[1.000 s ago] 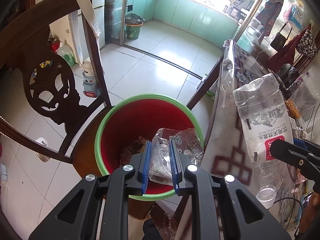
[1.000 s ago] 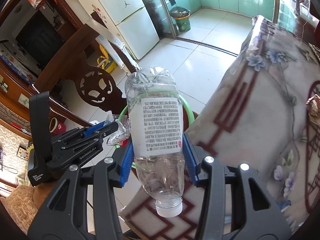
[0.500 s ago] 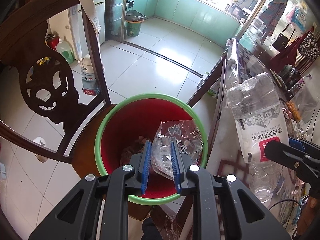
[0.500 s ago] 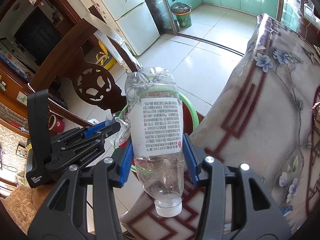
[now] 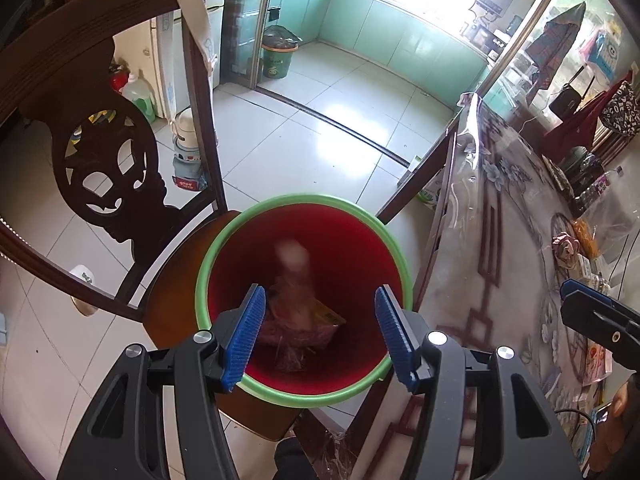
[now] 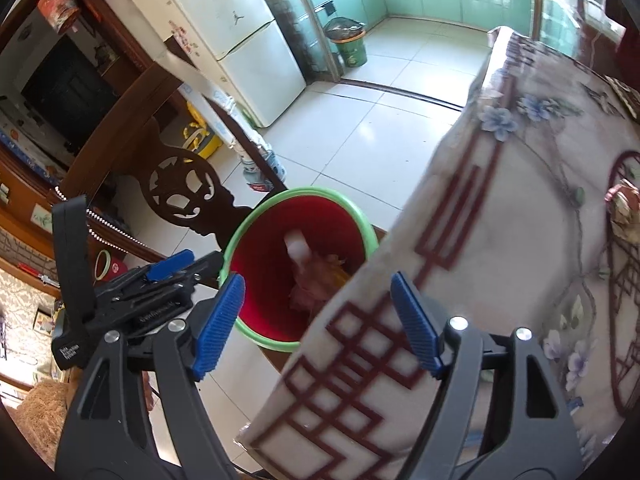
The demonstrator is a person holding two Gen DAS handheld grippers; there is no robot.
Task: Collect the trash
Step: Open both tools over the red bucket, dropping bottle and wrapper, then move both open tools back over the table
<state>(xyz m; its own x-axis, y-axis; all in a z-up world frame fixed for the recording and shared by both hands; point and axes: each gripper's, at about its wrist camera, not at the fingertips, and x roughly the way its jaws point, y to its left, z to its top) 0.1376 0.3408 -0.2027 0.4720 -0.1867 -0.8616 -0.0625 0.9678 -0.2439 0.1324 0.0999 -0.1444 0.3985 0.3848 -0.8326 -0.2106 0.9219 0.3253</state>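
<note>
A red bin with a green rim (image 5: 304,200) stands on a chair seat beside the table. My left gripper (image 5: 320,292) hangs over its near rim, jaws opening, nothing between the blue pads. A clear plastic bottle (image 5: 294,256), blurred, white cap up, is dropping inside the bin. A clear wrapper (image 5: 296,356) lies among trash at the bottom. My right gripper (image 6: 318,280) hovers over the table corner next to the bin (image 6: 304,192), jaws opening and empty. The bottle (image 6: 298,248) shows there too, inside the bin.
A carved dark wooden chair back (image 5: 112,184) rises left of the bin. The table (image 5: 500,240) with a flowered cloth under clear plastic fills the right, with a crumpled scrap (image 5: 564,244) and other items on it. Tiled floor lies beyond, with a green kitchen bin (image 5: 276,60).
Both grippers have opened. The bottle has left the right gripper and falls into the red bin; the wrapper has left the left gripper and lies inside.
</note>
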